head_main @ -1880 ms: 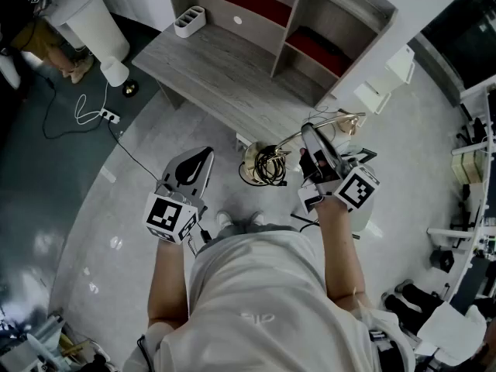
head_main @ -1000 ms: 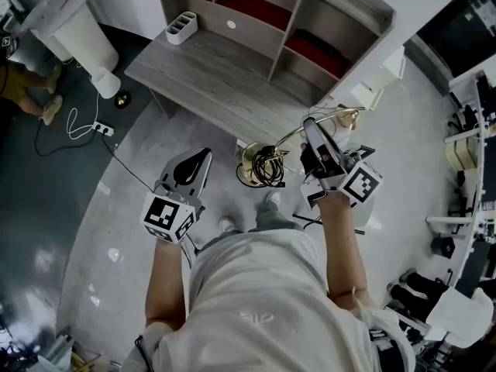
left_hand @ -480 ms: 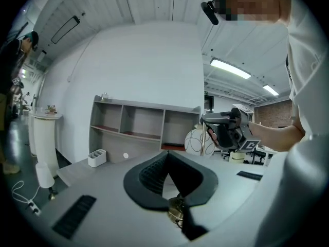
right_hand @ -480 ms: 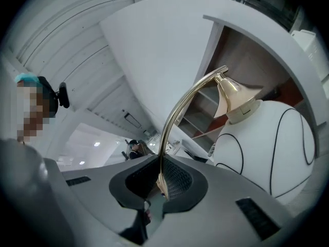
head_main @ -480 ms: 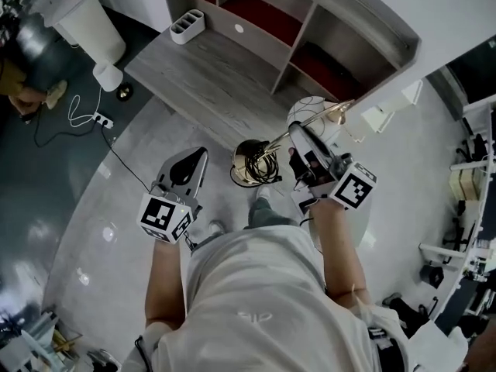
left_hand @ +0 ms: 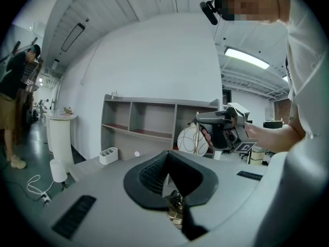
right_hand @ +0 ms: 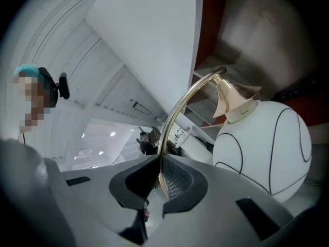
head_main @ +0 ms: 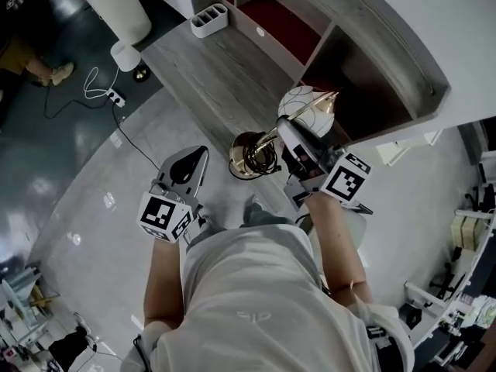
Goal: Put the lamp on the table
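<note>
The lamp hangs in the air, tilted: a white globe shade (head_main: 304, 101) with thin black lines, a curved brass stem (right_hand: 181, 109) and a round brass base (head_main: 249, 154) with coiled cord. My right gripper (head_main: 287, 133) is shut on the stem, just below the globe (right_hand: 264, 148). The lamp sits over the near edge of the grey wooden table (head_main: 203, 62). My left gripper (head_main: 194, 161) is lower left of the base, apart from it, jaws shut with nothing between them. In the left gripper view the right gripper (left_hand: 220, 129) and the globe (left_hand: 192, 140) show ahead.
A shelf unit (head_main: 370, 49) with red-lined compartments stands on the table's far side. A white divided organiser (head_main: 209, 19) sits at the table's left end. On the floor to the left are a white pedestal (head_main: 116, 2), a small white lamp (head_main: 124, 55) and a power strip (head_main: 116, 97).
The right gripper has carried the lamp up and forward, from over the floor to over the table's near edge. The table and shelves have drawn closer. The left gripper has kept its place.
</note>
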`<state>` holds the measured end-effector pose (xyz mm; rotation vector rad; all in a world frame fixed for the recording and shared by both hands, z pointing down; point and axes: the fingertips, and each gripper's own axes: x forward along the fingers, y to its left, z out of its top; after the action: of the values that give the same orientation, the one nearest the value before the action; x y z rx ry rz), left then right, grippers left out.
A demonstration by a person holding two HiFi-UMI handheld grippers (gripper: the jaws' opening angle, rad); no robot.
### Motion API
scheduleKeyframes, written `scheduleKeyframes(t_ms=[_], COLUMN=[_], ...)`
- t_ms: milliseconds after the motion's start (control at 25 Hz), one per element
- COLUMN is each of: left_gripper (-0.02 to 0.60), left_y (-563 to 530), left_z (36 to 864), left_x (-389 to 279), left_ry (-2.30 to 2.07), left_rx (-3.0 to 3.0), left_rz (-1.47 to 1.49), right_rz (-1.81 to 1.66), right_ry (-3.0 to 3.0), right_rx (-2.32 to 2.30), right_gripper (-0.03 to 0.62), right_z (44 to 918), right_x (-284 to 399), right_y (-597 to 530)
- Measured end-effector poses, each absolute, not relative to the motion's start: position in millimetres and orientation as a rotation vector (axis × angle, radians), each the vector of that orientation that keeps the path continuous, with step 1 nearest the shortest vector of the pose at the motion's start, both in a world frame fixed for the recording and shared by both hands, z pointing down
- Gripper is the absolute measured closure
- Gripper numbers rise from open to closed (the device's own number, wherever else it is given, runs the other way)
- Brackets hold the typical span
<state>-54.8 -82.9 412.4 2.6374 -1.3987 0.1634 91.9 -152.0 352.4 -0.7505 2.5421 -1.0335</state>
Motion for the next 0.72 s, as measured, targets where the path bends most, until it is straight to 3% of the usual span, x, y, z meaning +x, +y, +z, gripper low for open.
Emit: scheduleKeyframes(t_ms=[720], left_gripper=[0.565], left_y=[-41.6], left_z=[415.2], left_x=[-60.0], left_ry=[-1.562], left_rx=[2.486], left_rz=[0.179], right_rz=[-1.040], right_ry=[2.655], right_rx=[-0.622], right_gripper=[0.543], right_z=[369.4], right_x=[80.2], right_y=[-166.7])
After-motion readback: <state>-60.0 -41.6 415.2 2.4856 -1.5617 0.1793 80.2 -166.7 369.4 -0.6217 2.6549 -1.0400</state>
